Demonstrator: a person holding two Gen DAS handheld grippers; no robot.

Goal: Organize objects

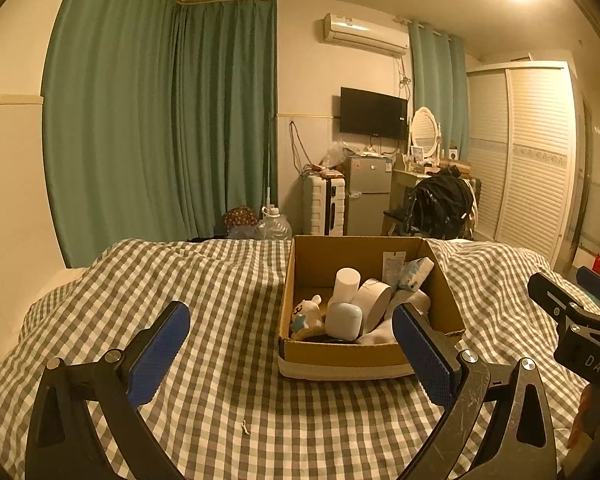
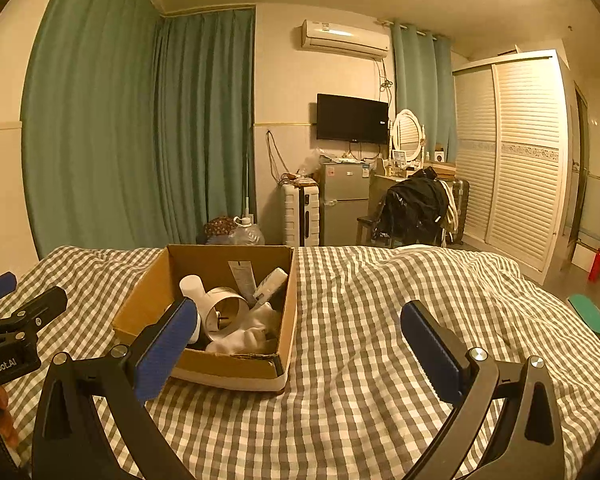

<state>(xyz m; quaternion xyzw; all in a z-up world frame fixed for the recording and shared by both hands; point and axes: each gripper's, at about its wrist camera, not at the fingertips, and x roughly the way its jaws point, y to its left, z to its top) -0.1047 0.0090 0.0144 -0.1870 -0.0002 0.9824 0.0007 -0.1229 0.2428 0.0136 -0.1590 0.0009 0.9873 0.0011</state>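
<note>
A brown cardboard box (image 1: 316, 256) (image 2: 148, 300) sits on the checked bed cover (image 1: 220, 280) (image 2: 380, 300). Inside it lie a white cylinder (image 1: 346, 284) (image 2: 192, 285), a roll of tape (image 1: 374, 302) (image 2: 224, 312), a small white case (image 1: 343, 320), a plush toy (image 1: 306, 314), a tissue pack (image 1: 414, 274) (image 2: 271, 281) and white socks (image 1: 380, 330) (image 2: 246, 336). My left gripper (image 1: 290, 354) hovers open just in front of the box, holding nothing. My right gripper (image 2: 300, 354) is open and empty, to the right of the box. In each wrist view the other gripper shows at the edge.
The bed stretches ahead to a rumpled far edge. Beyond it stand a white suitcase (image 1: 324, 206), a small fridge (image 1: 368, 196), a chair draped with dark clothes (image 1: 440, 204), green curtains (image 1: 160, 120) and a louvred wardrobe (image 1: 532, 160). A red extinguisher (image 2: 596, 264) stands on the floor.
</note>
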